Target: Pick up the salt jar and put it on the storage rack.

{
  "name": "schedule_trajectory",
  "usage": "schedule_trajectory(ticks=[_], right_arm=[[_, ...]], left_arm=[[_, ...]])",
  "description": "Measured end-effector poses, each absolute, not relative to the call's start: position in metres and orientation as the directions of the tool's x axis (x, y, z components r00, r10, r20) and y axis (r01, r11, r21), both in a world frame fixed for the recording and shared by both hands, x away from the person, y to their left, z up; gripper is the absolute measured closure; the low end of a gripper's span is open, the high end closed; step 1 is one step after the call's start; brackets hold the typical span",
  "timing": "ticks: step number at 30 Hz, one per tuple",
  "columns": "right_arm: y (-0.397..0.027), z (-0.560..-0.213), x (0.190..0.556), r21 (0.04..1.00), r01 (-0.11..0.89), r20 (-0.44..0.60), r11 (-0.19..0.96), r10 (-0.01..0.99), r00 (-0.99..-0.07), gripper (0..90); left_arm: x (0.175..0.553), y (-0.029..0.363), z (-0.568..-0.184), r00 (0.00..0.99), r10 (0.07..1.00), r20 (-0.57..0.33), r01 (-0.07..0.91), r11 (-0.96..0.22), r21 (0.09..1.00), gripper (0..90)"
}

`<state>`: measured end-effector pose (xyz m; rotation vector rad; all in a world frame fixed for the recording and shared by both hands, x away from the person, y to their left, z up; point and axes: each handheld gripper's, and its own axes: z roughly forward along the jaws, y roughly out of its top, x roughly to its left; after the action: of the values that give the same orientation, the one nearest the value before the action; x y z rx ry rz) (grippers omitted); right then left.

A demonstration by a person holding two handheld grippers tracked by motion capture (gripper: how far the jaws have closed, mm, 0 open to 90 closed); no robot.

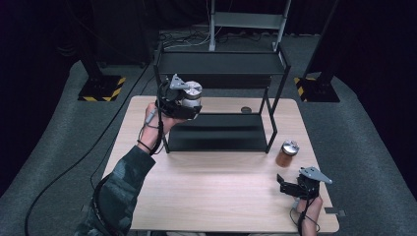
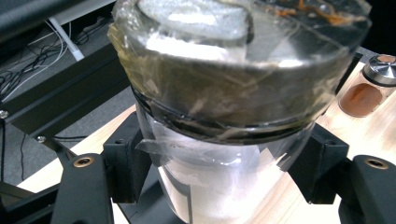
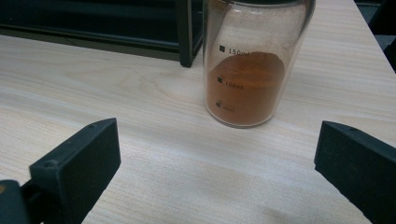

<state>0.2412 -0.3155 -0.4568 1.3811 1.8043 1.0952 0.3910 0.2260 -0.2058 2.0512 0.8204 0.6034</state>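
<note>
- My left forearm reaches up from the lower left of the high view toward the upper middle, and the left hand (image 1: 156,118) holds the left gripper (image 1: 183,104) raised at the left post of the black rack (image 1: 221,64).
- In that gripper I have a clear jar (image 1: 192,96) with a silver lid; the jaws are closed against its glass body from both sides, just under the lid, as the left gripper view shows.
- The clear jar (image 2: 233,116) stands about upright, long axis vertical, lid up. It holds white powder, and clear film is wrapped over the lid and neck.
- My right hand (image 1: 307,209) sits at the lower right of the high view, with the right gripper (image 1: 290,184) low over the table (image 1: 211,191) and pointing up-frame and left.
- Its jaws are spread wide with nothing between them.
- The brown-powder jar (image 1: 286,153) stands upright on the table just beyond those jaws, near the rack's front right leg. In the right gripper view the same jar (image 3: 247,65) shows printed volume marks, apart from both jaws.
</note>
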Motion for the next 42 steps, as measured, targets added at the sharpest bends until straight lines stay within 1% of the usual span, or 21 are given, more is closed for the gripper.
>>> schedule_trajectory(ticks=[25, 42], right_arm=[[-0.315, -0.456, 0.242, 0.879, 0.462, 0.015, 0.117, 0.962, -0.272, 0.0], [-0.315, -0.456, 0.242, 0.88, 0.461, 0.016, 0.115, 0.963, -0.271, 0.0]], left_arm=[[0.393, 0.218, -0.18, 0.667, 0.73, 0.15, 0.301, -0.449, 0.841, 30.5], [0.399, 0.217, -0.165, 0.662, 0.735, 0.148, 0.292, -0.434, 0.852, 30.5]])
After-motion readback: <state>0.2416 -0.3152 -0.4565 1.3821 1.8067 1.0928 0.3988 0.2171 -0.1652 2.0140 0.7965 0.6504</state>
